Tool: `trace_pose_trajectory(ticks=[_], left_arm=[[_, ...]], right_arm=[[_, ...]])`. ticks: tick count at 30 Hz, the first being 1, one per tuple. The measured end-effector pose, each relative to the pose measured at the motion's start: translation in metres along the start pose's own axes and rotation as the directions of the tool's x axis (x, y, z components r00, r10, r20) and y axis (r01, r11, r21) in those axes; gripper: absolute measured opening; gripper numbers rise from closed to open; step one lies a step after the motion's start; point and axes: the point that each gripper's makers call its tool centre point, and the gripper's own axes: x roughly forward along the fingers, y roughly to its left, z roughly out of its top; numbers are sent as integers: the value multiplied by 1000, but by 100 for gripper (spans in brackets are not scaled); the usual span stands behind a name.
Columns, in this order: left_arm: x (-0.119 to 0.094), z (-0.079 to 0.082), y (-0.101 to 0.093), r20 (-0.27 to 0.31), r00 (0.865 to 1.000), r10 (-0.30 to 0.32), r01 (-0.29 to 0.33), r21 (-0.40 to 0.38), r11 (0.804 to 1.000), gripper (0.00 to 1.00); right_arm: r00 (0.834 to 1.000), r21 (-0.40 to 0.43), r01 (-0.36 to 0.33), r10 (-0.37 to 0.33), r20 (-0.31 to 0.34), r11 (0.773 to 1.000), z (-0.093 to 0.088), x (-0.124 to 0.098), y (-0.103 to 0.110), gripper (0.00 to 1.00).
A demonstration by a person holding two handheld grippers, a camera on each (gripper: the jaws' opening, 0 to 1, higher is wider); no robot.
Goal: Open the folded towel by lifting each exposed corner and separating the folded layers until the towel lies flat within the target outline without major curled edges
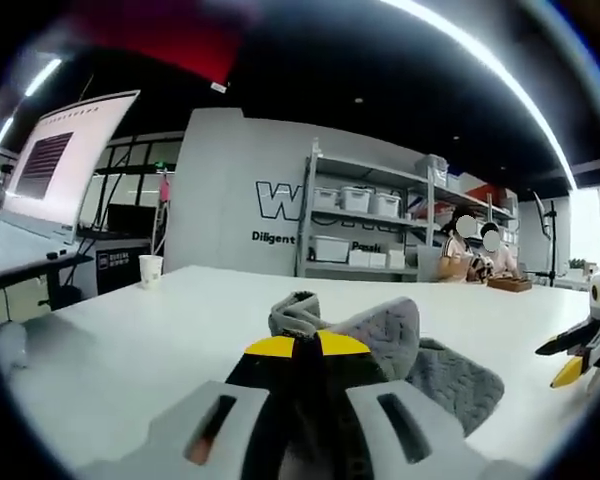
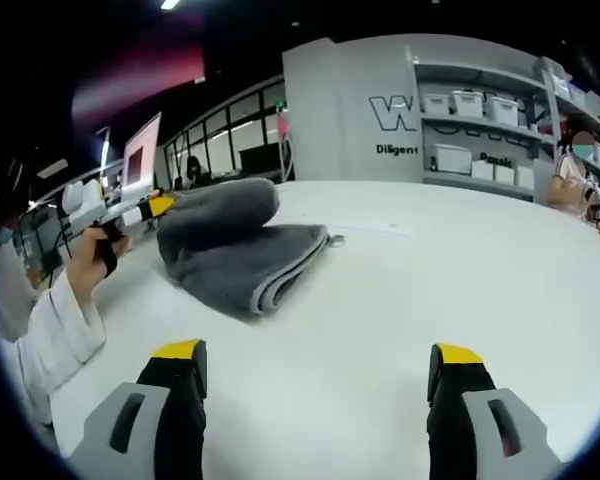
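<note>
A grey folded towel (image 2: 242,250) lies on the white table (image 2: 430,270). In the left gripper view the towel (image 1: 400,345) bunches up right at my left gripper (image 1: 305,348), whose yellow-tipped jaws are shut on a raised fold of it. In the right gripper view the left gripper (image 2: 145,208) sits at the towel's left end, held by a hand in a white sleeve. My right gripper (image 2: 320,360) stands open over bare table, short of the towel; its yellow tip (image 1: 570,370) enters the left gripper view from the right.
A paper cup (image 1: 151,270) stands at the table's far left. A monitor (image 1: 65,160) on a side desk is at left. Shelving with white bins (image 1: 370,225) lines the back wall. People sit at the far right (image 1: 475,250).
</note>
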Motion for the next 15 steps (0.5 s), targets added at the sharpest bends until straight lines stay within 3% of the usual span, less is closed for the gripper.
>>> trace_pose_trajectory(ticks=[15], left_arm=[[-3,-12,15,-40,998,55,-55,-20,998,5]], right_arm=[[1000,-4,-7,7,-5,1000,-1,0,2,91]])
